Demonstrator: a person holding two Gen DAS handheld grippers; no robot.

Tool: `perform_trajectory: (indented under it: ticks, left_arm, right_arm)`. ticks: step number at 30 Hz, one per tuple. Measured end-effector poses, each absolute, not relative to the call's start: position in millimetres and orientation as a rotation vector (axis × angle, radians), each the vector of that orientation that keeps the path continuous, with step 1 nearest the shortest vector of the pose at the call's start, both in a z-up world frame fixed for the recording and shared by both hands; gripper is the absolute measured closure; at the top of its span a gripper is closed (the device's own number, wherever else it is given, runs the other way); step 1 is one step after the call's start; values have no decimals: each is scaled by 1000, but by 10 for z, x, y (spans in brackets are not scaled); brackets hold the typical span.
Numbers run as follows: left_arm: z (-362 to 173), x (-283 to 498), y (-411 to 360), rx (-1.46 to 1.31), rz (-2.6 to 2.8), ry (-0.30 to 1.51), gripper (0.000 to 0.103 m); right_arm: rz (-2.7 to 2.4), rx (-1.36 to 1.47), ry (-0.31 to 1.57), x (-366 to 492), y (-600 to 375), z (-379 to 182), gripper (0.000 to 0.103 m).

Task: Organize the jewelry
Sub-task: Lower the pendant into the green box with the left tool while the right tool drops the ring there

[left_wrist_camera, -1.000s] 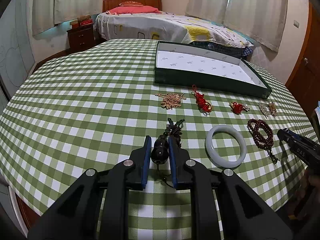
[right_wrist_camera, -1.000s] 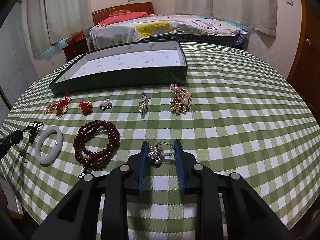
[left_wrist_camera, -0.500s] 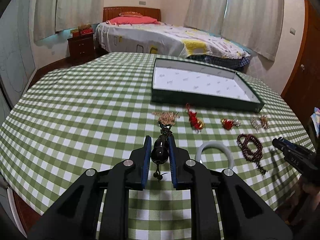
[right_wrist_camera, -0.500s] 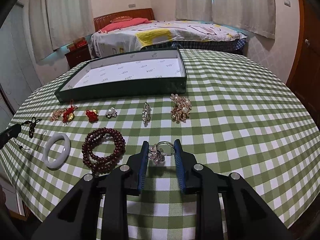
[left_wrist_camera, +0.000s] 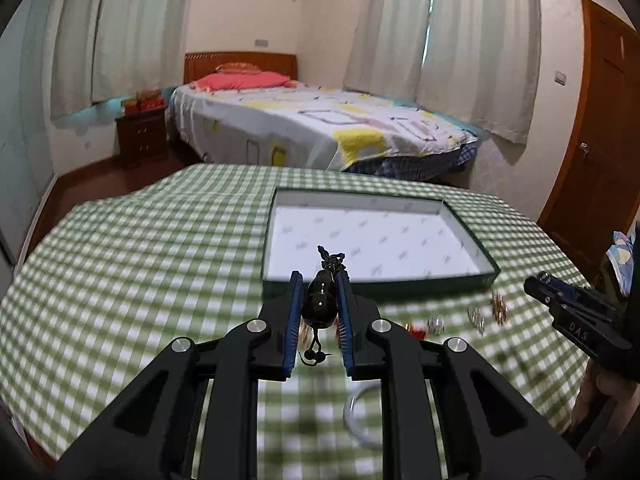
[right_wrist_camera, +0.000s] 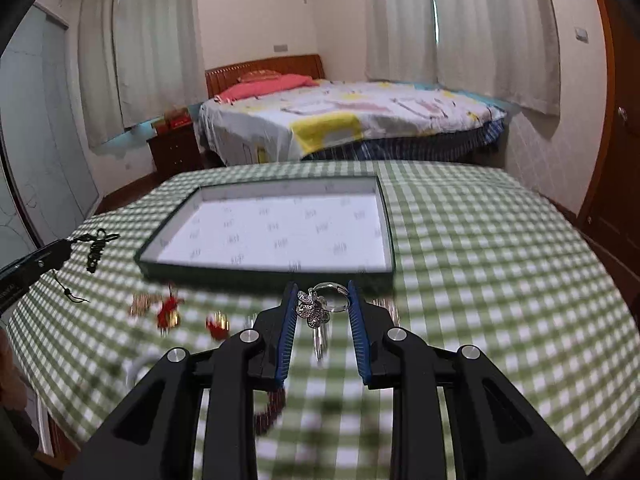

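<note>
Your left gripper (left_wrist_camera: pixel 319 300) is pinching a dark bead pendant (left_wrist_camera: pixel 320 300), its pads nearly together. Your right gripper (right_wrist_camera: pixel 322 306) is clamping a silver ring (right_wrist_camera: pixel 320 305), slightly wider. Both are hanging above the checked table (right_wrist_camera: pixel 500 264); the tray (right_wrist_camera: pixel 260 276) is sitting at twelve o'clock.
</note>
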State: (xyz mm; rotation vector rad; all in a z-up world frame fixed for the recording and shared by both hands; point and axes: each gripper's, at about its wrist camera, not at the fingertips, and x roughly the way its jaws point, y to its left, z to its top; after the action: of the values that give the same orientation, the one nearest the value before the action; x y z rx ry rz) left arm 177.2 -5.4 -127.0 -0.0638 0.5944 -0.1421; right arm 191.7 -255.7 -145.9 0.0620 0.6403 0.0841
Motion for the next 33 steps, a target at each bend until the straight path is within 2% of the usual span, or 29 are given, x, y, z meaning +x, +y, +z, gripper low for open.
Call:
perform_trajectory:
  ticks: [9,18,33]
  left_arm:
    - [-1304,2437,-261,-53,-163,560,86]
    - [-1740,3106,-368,-24,-152,654,86]
    - [-2237,3373,-236,-69,-132,819,86]
  right_arm:
    - [105,80,642,2608,-2554,-1473,77]
    - [101,67,752,3124,-2571,-1835,77]
    - [91,29,866,3371,-2578,-2146,77]
